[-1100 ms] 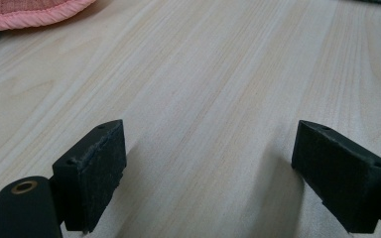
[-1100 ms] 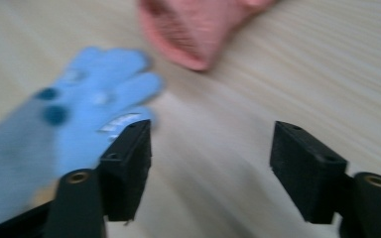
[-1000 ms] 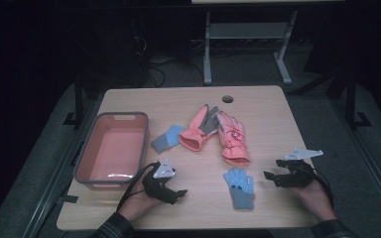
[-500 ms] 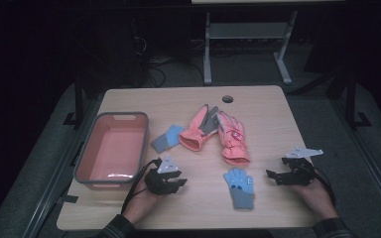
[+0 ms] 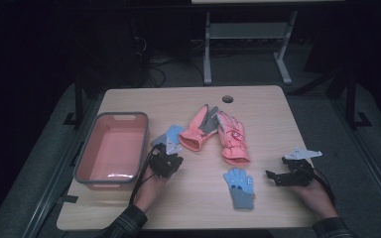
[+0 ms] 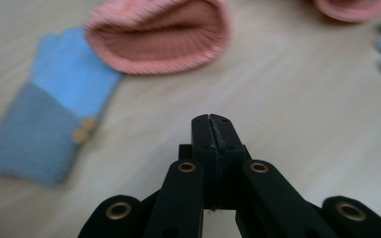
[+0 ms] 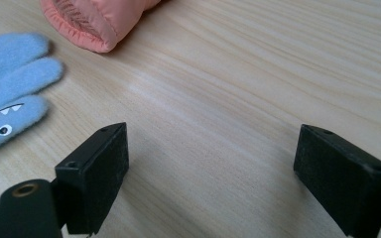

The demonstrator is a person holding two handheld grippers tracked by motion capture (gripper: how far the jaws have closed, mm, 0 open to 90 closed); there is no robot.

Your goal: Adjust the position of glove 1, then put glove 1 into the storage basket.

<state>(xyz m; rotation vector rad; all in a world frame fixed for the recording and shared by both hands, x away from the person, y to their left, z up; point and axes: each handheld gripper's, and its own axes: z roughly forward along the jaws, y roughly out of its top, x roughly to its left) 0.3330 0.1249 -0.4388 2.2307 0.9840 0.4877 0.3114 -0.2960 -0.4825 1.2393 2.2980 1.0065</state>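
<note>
Two pink gloves (image 5: 218,131) lie side by side at the table's middle. One blue glove (image 5: 240,187) rests near the front edge; the other blue glove (image 5: 172,134) lies left of the pink pair. My left gripper (image 5: 171,157) is shut with nothing in it, just in front of that second blue glove (image 6: 49,119) and a pink cuff (image 6: 158,37). My right gripper (image 5: 272,177) stands open low over bare wood, right of the front blue glove (image 7: 10,79), with a pink cuff (image 7: 89,22) beyond.
A pink tub (image 5: 110,151) with a grey rim stands at the table's left side. A round cable hole (image 5: 227,99) sits near the far edge. A metal frame (image 5: 248,39) stands on the dark floor behind the table (image 5: 278,129).
My left gripper has moved forward and up the table toward the far blue glove. The right gripper has stayed in nearly the same place.
</note>
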